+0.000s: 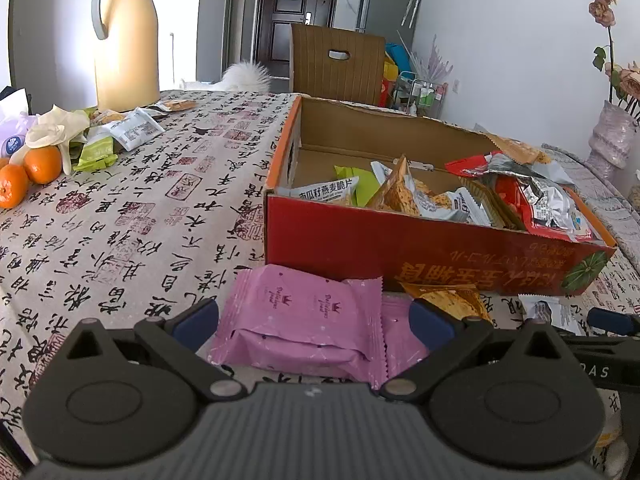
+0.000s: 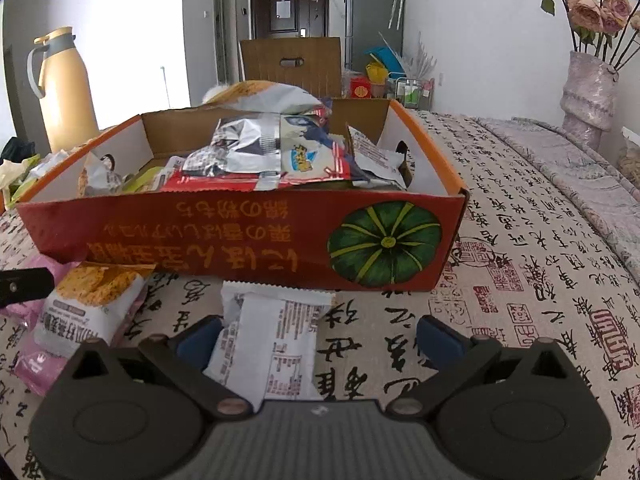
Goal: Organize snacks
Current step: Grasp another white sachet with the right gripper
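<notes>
L gripper [image 1: 314,326]: jaws spread wide, nothing clamped. A pink foil snack packet [image 1: 300,322] lies flat on the calligraphy-print cloth counter [image 1: 132,224] between the two fingers, nearer the left one; can't tell if it touches. Long axis runs roughly across the jaws, crimped ends left/right. A second pink packet [image 1: 400,340] is part-hidden under it on the right.

R gripper [image 2: 320,338]: jaws also wide open, empty. A white printed snack packet [image 2: 272,344] sits between the fingers, against the left one, long axis pointing fwd toward the box.

Just beyond both: an orange-and-white cracker packet [image 2: 88,300], then the red cardboard tray box w/ pumpkin print [image 2: 248,236], piled w/ mixed wrappers. Far left: two tangerines [image 1: 28,176], tall beige thermos jug [image 1: 124,36].
</notes>
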Demonstrator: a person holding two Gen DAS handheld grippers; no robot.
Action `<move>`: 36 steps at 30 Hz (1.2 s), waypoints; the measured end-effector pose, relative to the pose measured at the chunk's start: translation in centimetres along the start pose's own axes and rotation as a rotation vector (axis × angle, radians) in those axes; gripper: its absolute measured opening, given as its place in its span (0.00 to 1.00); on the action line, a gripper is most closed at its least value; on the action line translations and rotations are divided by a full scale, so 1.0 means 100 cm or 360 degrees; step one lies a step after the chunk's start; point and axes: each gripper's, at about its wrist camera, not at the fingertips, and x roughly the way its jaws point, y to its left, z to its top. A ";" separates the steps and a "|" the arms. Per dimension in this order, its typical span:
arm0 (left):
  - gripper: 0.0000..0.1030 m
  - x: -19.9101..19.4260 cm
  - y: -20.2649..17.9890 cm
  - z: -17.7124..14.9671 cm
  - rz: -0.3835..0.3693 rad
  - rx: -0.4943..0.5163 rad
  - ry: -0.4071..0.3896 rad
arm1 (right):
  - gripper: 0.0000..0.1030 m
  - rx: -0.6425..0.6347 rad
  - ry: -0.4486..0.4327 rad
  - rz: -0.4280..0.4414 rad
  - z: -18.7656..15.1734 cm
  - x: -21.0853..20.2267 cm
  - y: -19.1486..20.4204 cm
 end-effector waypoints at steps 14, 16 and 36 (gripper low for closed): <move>1.00 -0.001 -0.001 -0.001 0.0033 0.0001 -0.0008 | 0.82 -0.0021 -0.0043 0.0044 -0.002 -0.006 0.001; 1.00 -0.001 -0.002 -0.002 0.0040 0.0002 -0.0010 | 0.69 -0.0024 -0.0065 0.0057 -0.002 -0.009 0.001; 1.00 -0.006 -0.007 0.012 0.0191 0.0160 0.0048 | 0.40 0.0024 -0.0268 0.0111 -0.007 -0.033 -0.006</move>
